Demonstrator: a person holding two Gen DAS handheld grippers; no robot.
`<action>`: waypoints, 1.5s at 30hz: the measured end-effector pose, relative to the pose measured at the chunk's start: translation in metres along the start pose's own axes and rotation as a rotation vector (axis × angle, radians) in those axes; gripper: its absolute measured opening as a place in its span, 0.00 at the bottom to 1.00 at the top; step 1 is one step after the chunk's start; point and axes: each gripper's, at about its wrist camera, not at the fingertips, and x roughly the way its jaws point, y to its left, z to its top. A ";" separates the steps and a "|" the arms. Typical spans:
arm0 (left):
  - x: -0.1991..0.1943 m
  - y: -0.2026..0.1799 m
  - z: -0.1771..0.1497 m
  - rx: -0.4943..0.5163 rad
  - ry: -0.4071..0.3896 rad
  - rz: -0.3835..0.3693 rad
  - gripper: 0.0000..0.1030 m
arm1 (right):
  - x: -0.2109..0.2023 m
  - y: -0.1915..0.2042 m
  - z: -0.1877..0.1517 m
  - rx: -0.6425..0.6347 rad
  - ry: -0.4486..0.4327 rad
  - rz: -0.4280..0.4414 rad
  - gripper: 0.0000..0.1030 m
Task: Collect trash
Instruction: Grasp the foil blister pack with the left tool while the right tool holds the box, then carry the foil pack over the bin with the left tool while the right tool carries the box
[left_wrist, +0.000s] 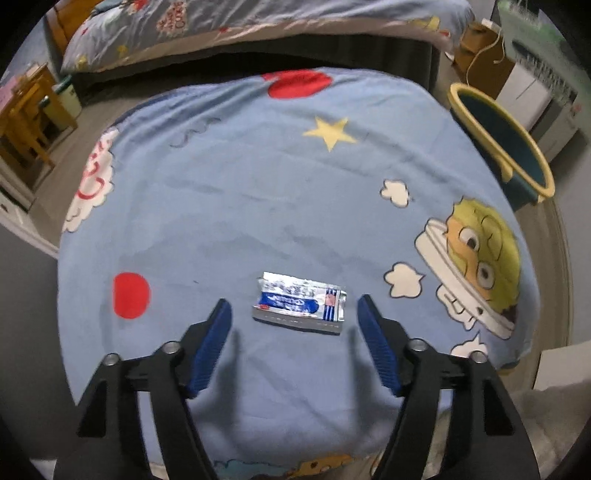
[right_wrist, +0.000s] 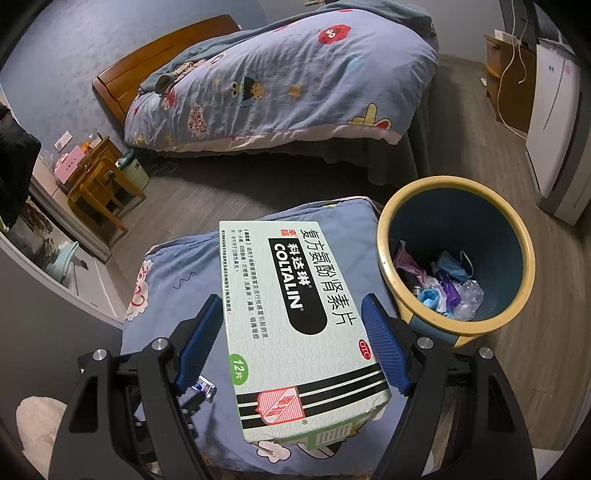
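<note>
A silver and blue blister-pack wrapper (left_wrist: 301, 303) lies flat on the blue cartoon cloth (left_wrist: 258, 192). My left gripper (left_wrist: 294, 302) is open, its blue fingers on either side of the wrapper and just above it. My right gripper (right_wrist: 291, 299) is shut on a white and green COLTALIN medicine box (right_wrist: 295, 317) and holds it above the cloth, left of the bin. The bin (right_wrist: 388, 236) is dark blue with a yellow rim and holds several pieces of trash. It also shows in the left wrist view (left_wrist: 476, 122) at the cloth's right edge. The wrapper (right_wrist: 205, 387) shows below my right gripper's left finger.
A bed with a matching blue quilt (right_wrist: 288, 85) stands behind the cloth-covered surface. A wooden chair (right_wrist: 99, 184) and a small white bin (right_wrist: 135, 171) are at the left. A white appliance (right_wrist: 554, 122) and a wooden cabinet (right_wrist: 506, 81) stand at the right.
</note>
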 end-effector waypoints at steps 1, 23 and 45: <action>0.004 -0.001 -0.001 0.010 0.008 0.012 0.73 | 0.000 0.000 0.000 0.001 0.001 0.001 0.73; -0.047 -0.035 0.043 0.130 -0.135 -0.053 0.57 | -0.015 -0.017 0.010 0.043 -0.049 0.018 0.73; -0.025 -0.214 0.176 0.455 -0.248 -0.190 0.57 | 0.001 -0.214 0.031 0.446 -0.120 -0.149 0.74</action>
